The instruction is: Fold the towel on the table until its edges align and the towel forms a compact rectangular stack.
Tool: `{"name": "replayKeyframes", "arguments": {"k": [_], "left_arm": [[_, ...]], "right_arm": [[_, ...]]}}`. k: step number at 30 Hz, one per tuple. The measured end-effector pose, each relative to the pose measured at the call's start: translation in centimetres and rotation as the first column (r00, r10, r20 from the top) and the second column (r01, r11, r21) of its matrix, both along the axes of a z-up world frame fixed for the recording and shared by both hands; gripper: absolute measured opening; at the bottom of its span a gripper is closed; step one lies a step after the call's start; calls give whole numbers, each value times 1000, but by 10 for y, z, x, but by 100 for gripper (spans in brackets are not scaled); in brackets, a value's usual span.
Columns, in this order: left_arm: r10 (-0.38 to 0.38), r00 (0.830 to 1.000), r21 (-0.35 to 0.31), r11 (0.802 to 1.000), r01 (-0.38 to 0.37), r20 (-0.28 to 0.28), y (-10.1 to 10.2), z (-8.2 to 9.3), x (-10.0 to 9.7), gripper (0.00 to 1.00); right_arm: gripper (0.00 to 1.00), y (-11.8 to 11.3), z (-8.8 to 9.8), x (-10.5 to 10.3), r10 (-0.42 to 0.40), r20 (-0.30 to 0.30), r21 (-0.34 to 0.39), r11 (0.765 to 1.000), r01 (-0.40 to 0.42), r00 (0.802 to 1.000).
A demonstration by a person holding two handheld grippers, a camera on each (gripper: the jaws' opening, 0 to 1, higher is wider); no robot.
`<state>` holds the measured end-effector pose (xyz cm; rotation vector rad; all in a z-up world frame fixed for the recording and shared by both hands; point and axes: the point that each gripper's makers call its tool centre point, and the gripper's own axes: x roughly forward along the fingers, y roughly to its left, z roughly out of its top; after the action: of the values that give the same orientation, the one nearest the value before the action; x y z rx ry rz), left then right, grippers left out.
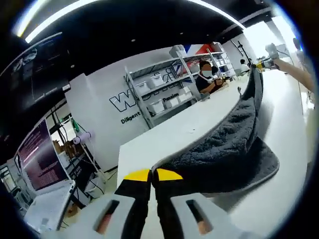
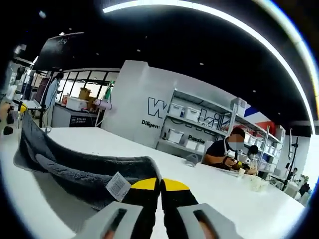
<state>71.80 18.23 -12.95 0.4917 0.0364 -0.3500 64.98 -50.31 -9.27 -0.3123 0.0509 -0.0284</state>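
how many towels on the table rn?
1. A dark grey towel on the white table, stretched between both grippers: left gripper pinches one end, right gripper the other, by its label.

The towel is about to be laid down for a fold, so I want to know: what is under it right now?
Under the lifted dark grey towel lies the bare white table. Both the left gripper and right gripper pinch its edge. The tabletop beneath its sagging middle is covered from sight.

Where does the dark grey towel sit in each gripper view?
Left gripper view: the towel runs from the jaws at bottom centre up to the upper right.
Right gripper view: it stretches from the jaws at bottom centre to the left edge.
Shared landmark: the white shelving rack against the lettered wall.
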Motion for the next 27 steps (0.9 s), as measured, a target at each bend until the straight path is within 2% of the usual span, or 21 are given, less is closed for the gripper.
{"name": "replayKeyframes", "arguments": {"k": [12, 13, 17, 21, 25, 27], "left_arm": [[13, 991, -11, 1000, -12, 135, 5, 53, -16, 4], [18, 987, -13, 1000, -17, 157, 7, 61, -19, 4], [33, 979, -19, 999, -29, 203, 11, 76, -26, 4], [54, 961, -26, 998, -49, 270, 18, 99, -36, 4], [54, 947, -22, 999, -50, 316, 19, 118, -44, 4], [59, 939, -19, 998, -56, 340, 21, 127, -49, 4]], "right_arm": [[3, 9, 63, -22, 14, 140, -32, 999, -9, 990], [3, 11, 72, -27, 17, 161, -40, 999, -10, 987], [3, 15, 89, -38, 21, 203, -55, 998, -10, 979], [3, 20, 108, -54, 23, 248, -71, 997, -6, 969], [3, 23, 121, -65, 26, 278, -82, 997, -4, 960], [3, 27, 134, -75, 33, 308, -92, 996, -4, 951]]}}
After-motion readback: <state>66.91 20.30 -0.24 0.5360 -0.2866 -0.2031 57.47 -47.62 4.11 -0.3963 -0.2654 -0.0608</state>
